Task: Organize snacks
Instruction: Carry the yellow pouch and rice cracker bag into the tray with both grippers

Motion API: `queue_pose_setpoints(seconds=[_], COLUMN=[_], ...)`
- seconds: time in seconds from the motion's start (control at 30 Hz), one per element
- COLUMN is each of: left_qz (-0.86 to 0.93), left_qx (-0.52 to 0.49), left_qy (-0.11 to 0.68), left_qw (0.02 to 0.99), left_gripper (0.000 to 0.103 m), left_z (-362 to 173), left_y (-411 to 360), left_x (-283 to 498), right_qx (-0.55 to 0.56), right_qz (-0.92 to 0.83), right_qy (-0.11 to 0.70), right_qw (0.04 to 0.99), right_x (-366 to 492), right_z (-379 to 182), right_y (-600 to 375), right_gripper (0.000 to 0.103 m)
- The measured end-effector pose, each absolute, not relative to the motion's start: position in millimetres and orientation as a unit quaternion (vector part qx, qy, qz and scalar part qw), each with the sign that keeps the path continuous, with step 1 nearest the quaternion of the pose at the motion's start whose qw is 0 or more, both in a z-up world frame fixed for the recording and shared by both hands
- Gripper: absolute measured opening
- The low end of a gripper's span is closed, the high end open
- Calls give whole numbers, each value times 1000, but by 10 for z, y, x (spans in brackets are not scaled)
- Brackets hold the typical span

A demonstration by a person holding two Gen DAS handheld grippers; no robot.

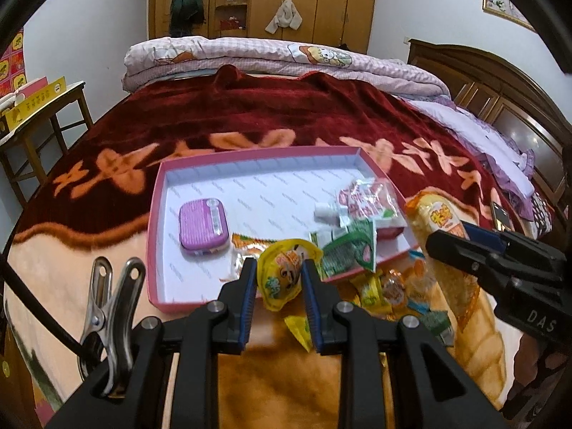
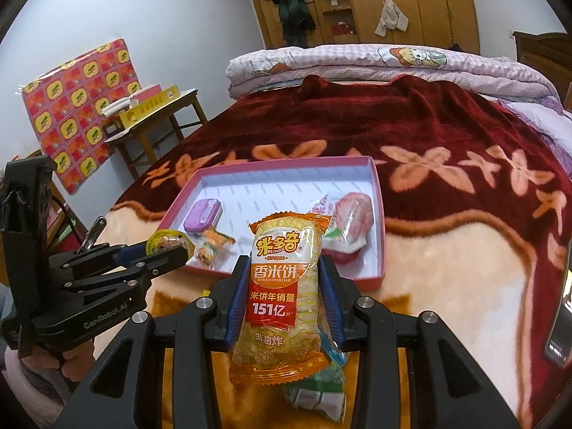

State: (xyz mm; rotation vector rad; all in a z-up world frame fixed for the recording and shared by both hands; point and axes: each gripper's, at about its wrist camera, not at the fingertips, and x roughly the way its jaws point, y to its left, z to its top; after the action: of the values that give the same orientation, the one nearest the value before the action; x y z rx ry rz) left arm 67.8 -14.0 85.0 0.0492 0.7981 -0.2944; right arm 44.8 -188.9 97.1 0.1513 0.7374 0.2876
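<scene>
Left gripper (image 1: 279, 279) pinches yellow jelly cup (image 1: 284, 275), lower centre of frame, at near edge of pink tray (image 1: 157, 193). Right gripper (image 2: 284, 282) clamps rice cracker pack (image 2: 284, 286) mid-body, centre of frame, short of tray.

Handling, judged: cracker pack light, crinkly film slippery, contents brittle; squeeze gently across middle. Jelly cup small, squashy; hold by sides, not foil lid.

Left view alone shows loose sweets (image 1: 389, 289) on blanket (image 1: 250, 114) below tray. Right view alone shows pack's printed front and green packet (image 2: 318, 389) beneath it.

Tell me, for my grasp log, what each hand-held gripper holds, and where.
Left: small yellow jelly cup, by its sides. Right: long orange rice-cracker packet, mid-length.
</scene>
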Motion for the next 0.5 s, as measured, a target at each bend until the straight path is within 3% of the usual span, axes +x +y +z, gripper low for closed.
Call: queue_pose_setpoints(seconds=[0.5], left_qz=[-123], left_qx=[29], left_qy=[384], left_qw=[915], left_gripper=[26], left_z=[822], left_y=[-134], left_x=[1135], right_qx=[83], right_qz=[146], right_qy=[364], right_qw=[916], right_x=[791], right_z=[952], right_y=[-1754], right_gripper=[39])
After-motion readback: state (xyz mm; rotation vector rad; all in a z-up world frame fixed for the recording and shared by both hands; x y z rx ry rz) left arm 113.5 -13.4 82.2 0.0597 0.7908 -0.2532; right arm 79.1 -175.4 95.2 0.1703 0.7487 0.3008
